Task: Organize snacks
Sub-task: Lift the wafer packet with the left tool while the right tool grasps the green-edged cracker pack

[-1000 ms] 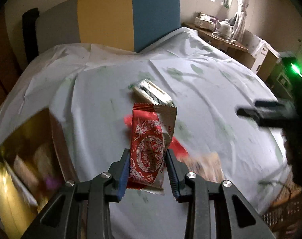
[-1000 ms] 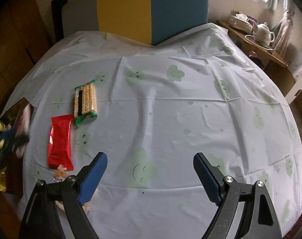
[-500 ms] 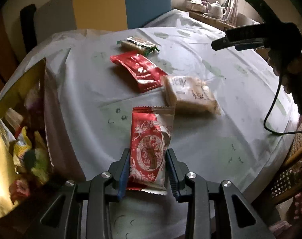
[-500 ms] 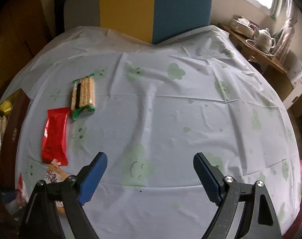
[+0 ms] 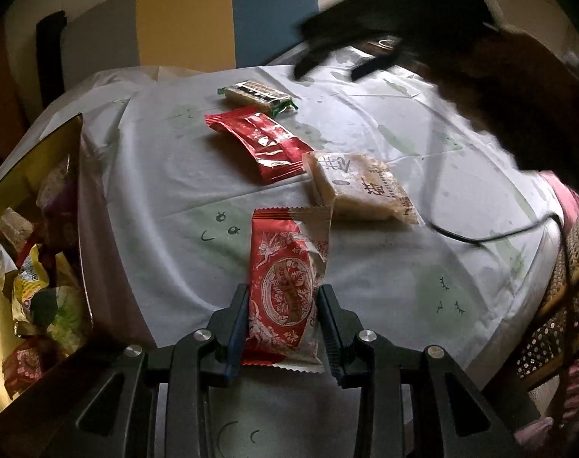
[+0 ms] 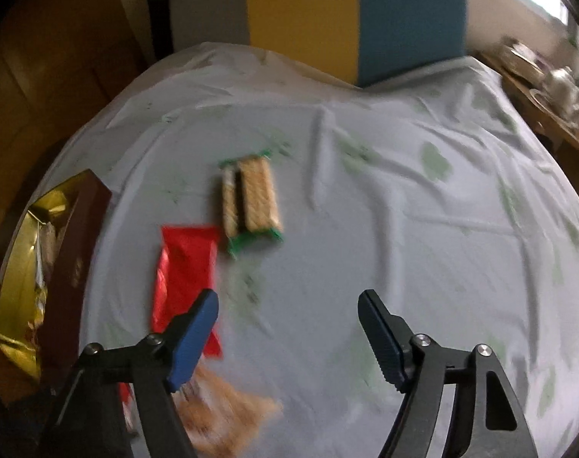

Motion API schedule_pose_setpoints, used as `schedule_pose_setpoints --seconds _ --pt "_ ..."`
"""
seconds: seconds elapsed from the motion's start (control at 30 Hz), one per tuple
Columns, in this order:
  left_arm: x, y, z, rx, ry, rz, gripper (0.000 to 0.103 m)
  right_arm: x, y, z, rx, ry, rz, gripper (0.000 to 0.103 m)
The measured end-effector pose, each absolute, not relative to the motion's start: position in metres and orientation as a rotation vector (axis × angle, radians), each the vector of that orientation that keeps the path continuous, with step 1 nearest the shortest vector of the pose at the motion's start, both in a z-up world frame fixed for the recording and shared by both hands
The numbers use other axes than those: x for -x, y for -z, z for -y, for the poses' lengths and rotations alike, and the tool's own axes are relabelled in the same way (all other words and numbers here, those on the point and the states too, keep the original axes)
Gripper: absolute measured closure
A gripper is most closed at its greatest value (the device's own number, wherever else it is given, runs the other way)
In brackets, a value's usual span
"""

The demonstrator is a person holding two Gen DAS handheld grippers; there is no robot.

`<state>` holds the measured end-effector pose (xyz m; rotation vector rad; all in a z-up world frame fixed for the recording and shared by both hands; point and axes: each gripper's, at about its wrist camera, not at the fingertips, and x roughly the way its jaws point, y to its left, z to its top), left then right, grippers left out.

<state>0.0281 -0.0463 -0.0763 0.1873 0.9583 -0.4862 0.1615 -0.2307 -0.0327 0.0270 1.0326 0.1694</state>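
The left gripper (image 5: 283, 315) clamps a red-and-white snack packet (image 5: 285, 286) above the tablecloth (image 5: 365, 267), beside the gold box (image 5: 34, 198); the right gripper (image 6: 289, 324) hangs wide apart, holding nothing, over the wafer pack (image 6: 251, 198).

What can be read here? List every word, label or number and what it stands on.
Held red packet: script in an oval badge, sideways, not legible.
Beige cake packet: large dark characters, unreadable here.
Flat red wrapper: white print, too small.
Nothing can be quoted.
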Motion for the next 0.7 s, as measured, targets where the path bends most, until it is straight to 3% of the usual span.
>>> schedule_pose_setpoints --seconds 0.4,0.47,0.5,0.7 --pt "-0.029 0.078 0.044 -0.178 0.512 -0.948 0.067 -0.264 0.071 0.172 0.089 -0.158 -1.118 0.027" --pt "-0.029 0.078 0.043 -0.176 0.513 -0.948 0.067 -0.267 0.08 0.173 0.097 -0.161 -1.154 0.052" --pt "-0.029 0.078 0.043 -0.174 0.513 -0.948 0.067 -0.266 0.083 0.174 0.103 -0.165 -1.161 0.055" --pt "-0.028 0.077 0.043 -0.171 0.506 -0.948 0.067 -0.237 0.069 0.21 0.095 -0.113 -1.138 0.055"
